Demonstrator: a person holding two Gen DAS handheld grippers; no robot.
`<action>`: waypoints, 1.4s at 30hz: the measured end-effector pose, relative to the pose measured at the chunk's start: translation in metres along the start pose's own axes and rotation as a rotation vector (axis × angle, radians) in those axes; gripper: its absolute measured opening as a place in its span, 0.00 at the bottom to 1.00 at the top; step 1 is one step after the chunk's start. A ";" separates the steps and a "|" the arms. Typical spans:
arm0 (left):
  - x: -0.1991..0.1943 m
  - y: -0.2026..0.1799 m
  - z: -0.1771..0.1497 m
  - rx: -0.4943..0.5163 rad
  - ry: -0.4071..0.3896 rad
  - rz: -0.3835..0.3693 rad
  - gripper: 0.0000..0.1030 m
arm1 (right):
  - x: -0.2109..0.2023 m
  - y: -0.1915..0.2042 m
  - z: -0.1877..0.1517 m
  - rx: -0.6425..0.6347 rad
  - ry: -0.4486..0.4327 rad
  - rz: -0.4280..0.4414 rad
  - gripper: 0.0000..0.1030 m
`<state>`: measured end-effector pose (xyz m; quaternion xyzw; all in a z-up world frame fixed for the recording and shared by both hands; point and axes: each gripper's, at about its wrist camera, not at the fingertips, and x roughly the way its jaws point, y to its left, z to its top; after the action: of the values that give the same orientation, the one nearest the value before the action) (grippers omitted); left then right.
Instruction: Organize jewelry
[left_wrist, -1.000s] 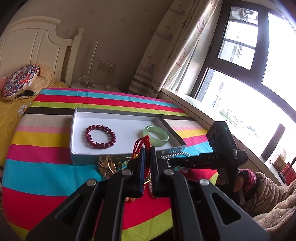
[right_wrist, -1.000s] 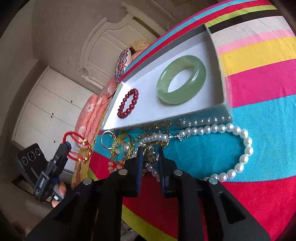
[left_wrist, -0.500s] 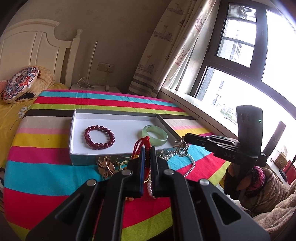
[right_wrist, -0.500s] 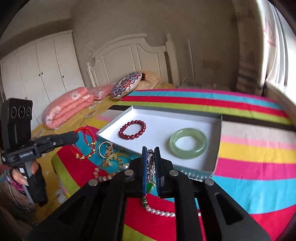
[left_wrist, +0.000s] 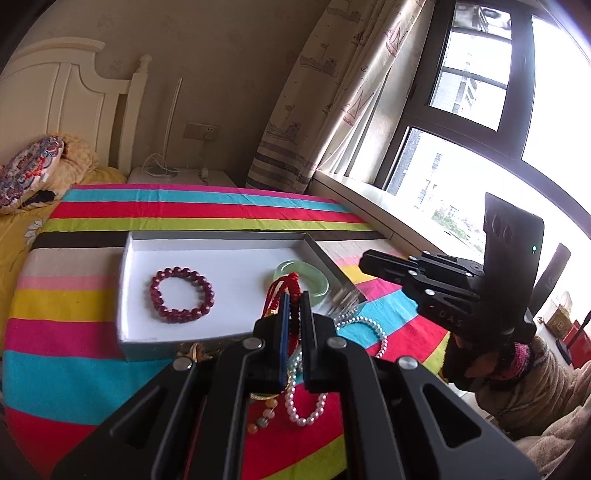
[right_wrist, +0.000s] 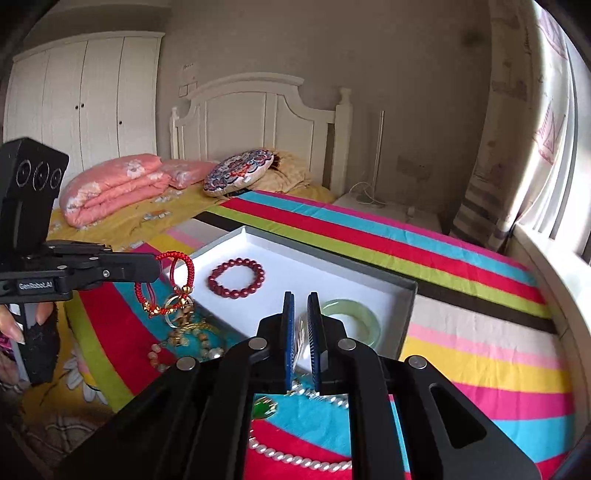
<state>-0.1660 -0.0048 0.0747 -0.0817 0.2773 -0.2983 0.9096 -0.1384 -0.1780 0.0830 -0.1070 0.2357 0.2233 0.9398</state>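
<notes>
Our left tongs (left_wrist: 293, 308) pinch a red cord bracelet (right_wrist: 173, 286), held in the air just beside the white box's (right_wrist: 295, 254) near-left corner. Our right tongs (right_wrist: 300, 317) clamp a silver chain (right_wrist: 297, 338) over the box's near edge. Inside lie a dark red bead bracelet (left_wrist: 182, 295) and a green jade bangle (right_wrist: 352, 321), well apart.

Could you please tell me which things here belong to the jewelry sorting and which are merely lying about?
Job: white box, red bead bracelet, jade bangle, red cord bracelet in left hand-held gripper, pearl necklace.
Lying about: patterned cushion, pink quilt.
</notes>
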 end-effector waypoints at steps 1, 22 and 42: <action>0.004 0.000 0.002 0.000 0.005 -0.007 0.05 | 0.002 0.000 0.002 -0.011 0.000 -0.009 0.10; 0.035 0.000 0.014 -0.002 0.047 -0.006 0.05 | 0.025 -0.055 -0.069 0.200 0.265 0.200 0.53; 0.066 0.026 0.031 -0.104 0.096 -0.045 0.05 | 0.005 -0.046 -0.047 0.155 0.185 0.208 0.08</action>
<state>-0.0914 -0.0230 0.0624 -0.1208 0.3338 -0.3074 0.8829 -0.1314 -0.2308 0.0446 -0.0292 0.3478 0.2896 0.8912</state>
